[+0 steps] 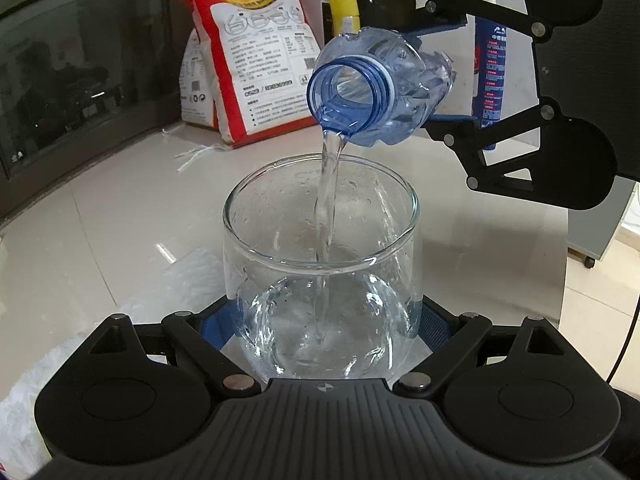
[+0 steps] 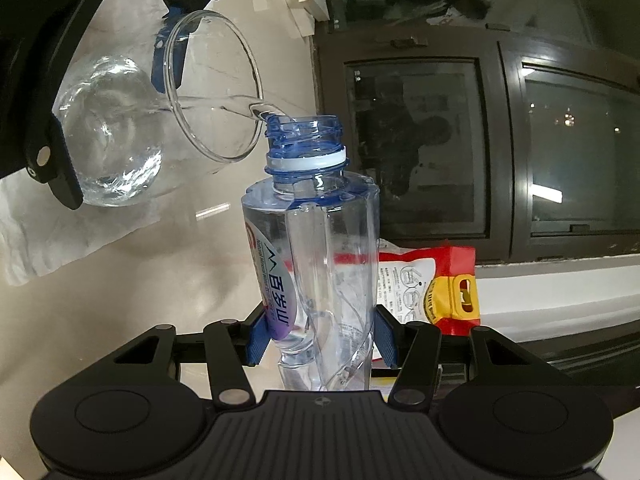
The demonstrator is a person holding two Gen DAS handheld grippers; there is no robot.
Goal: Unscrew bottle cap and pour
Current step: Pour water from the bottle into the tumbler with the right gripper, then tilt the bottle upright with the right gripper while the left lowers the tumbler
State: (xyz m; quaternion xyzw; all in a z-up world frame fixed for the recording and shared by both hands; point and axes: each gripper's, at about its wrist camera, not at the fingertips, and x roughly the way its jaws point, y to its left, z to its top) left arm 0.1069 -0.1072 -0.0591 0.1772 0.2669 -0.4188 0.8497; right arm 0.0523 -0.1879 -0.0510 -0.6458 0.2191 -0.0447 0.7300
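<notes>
A round clear glass (image 1: pixel 320 264) stands on the pale table, partly filled with water. My left gripper (image 1: pixel 320 332) is shut on its lower body with blue pads. My right gripper (image 2: pixel 320 340) is shut on a clear blue-tinted water bottle (image 2: pixel 316 264) with no cap on its neck. In the left wrist view the bottle (image 1: pixel 376 92) is tipped over the glass and a stream of water (image 1: pixel 330 184) falls from its mouth into the glass. The glass also shows in the right wrist view (image 2: pixel 132 120), with the left gripper's fingers (image 2: pixel 56 160) around it.
A red and white bag (image 1: pixel 256 68) stands at the back of the table (image 1: pixel 120 208), with a yellow-topped item (image 1: pixel 344 12) behind it. A dark glass-door cabinet (image 1: pixel 76 72) is at the left. A white cloth (image 1: pixel 132 304) lies under the glass.
</notes>
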